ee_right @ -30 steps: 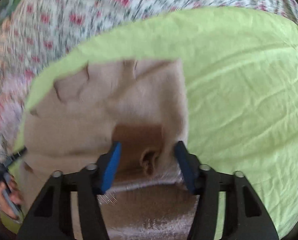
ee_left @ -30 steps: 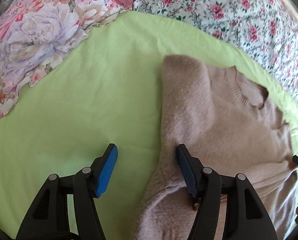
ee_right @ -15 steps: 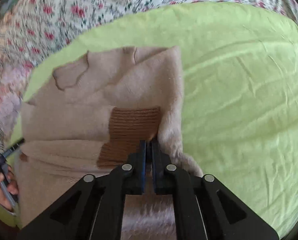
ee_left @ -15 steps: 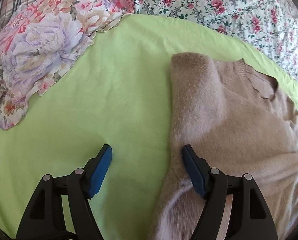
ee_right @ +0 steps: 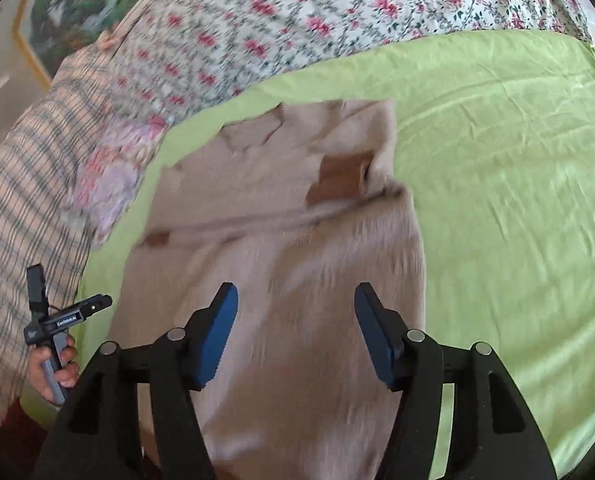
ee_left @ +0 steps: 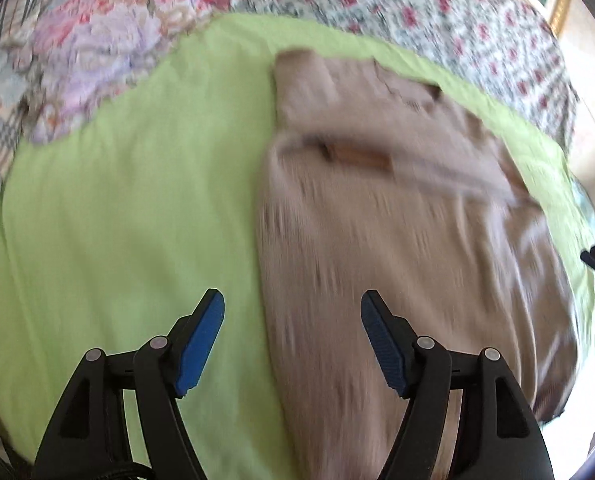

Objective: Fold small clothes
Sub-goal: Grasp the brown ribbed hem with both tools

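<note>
A beige fuzzy sweater (ee_left: 397, 216) lies flat on a lime-green sheet (ee_left: 117, 208), both sleeves folded across its chest, a brown cuff (ee_left: 357, 156) showing. It also shows in the right wrist view (ee_right: 281, 264) with the brown cuff (ee_right: 341, 176). My left gripper (ee_left: 293, 340) is open and empty above the sweater's left edge. My right gripper (ee_right: 295, 332) is open and empty above the sweater's lower body. Both views are blurred by motion.
A floral quilt (ee_left: 437, 12) lies behind the sheet, a flowered pillow (ee_left: 93, 52) at the far left. A plaid pillow (ee_right: 21, 208) and a framed picture (ee_right: 77, 4) are in the right wrist view. The left gripper's handle and hand (ee_right: 53, 344) show there.
My right gripper was shut on the sleeve by the brown cuff; it has let go, opened and pulled back. My left gripper has also drawn back, staying open.
</note>
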Demonstrator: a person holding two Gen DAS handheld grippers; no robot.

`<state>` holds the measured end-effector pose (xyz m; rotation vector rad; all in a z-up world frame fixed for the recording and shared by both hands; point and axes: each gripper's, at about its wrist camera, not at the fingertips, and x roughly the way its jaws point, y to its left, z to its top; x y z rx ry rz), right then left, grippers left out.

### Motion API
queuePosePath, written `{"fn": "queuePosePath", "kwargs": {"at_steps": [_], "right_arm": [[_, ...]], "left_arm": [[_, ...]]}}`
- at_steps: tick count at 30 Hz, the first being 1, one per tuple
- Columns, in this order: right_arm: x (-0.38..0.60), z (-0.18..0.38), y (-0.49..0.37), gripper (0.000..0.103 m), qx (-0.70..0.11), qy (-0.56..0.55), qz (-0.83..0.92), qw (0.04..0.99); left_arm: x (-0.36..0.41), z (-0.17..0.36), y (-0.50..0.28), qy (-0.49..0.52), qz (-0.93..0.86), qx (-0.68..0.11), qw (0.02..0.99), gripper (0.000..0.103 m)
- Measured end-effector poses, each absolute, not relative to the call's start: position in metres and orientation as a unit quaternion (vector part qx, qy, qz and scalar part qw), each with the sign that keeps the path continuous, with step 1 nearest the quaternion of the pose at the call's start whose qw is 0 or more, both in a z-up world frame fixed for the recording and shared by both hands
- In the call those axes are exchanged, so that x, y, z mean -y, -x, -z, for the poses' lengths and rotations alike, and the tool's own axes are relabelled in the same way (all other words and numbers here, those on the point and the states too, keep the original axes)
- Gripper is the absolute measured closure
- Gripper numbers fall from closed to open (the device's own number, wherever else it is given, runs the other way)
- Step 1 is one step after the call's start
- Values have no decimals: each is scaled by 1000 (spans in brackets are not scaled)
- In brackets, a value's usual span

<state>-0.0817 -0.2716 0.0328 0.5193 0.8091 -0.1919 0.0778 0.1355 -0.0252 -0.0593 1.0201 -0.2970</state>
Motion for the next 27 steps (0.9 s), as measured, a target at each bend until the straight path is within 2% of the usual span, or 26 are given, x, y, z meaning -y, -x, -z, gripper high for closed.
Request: {"fn": "queuePosePath", "kwargs": {"at_steps": [4, 11, 15, 19, 20, 21, 22, 23, 24, 27], "right_arm": [[254, -24, 120, 41, -401, -248, 80, 878], [263, 3, 185, 41, -405, -327, 70, 851], [261, 26, 213, 41, -404, -374, 48, 833], [244, 42, 205, 41, -392, -396, -16, 830], [241, 46, 201, 41, -389, -395, -18, 832], [240, 47, 198, 46, -386, -394, -19, 834], [240, 48, 196, 63, -383, -398, -21, 833], [241, 50, 196, 77, -383, -407, -23, 829], [244, 50, 199, 94, -380, -412, -22, 828], [256, 37, 224, 95, -344, -413, -27, 843]], "left_arm": [[-149, 47, -35, 70, 173, -520, 834, 31], [-136, 55, 25, 87, 249, -507, 821, 29], [-127, 60, 38, 95, 281, -508, 809, 31], [-129, 62, 35, 111, 299, -506, 802, 31], [-130, 63, 33, 116, 302, -506, 800, 35], [-133, 62, 31, 118, 302, -505, 800, 50], [-135, 62, 29, 117, 300, -506, 800, 63], [-137, 62, 27, 117, 297, -509, 799, 86], [-141, 63, 25, 123, 297, -513, 796, 90], [-152, 51, 32, 123, 303, -491, 807, 97]]}}
